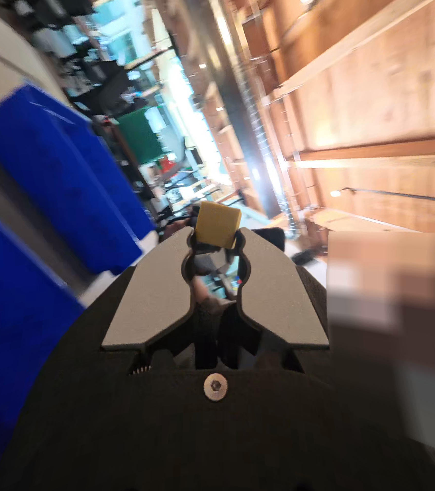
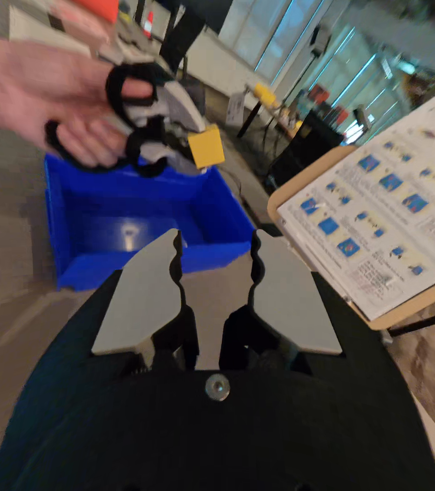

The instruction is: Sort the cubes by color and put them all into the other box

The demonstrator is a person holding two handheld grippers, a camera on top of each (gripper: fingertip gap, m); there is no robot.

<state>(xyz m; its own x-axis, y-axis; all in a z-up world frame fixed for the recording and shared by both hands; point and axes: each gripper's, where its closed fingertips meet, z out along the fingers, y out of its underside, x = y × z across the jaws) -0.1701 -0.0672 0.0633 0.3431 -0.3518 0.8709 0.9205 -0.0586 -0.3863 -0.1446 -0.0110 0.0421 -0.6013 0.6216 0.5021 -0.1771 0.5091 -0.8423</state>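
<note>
— Grey-fingered left gripper (image 1: 216,240) is clamped on the small yellow cube (image 1: 217,224), held in the air beyond the blue plastic bin's (image 2: 120,212) far rim.

— And the right gripper (image 2: 215,239)?

— Jaws apart, empty, over the near rim. I'd keep that squeeze steady; only the fingertips pinch the cube.

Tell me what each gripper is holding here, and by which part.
The left gripper pinches a yellow block by its lower end at the fingertips, above the blue bin. The right gripper is open and holds nothing.
</note>
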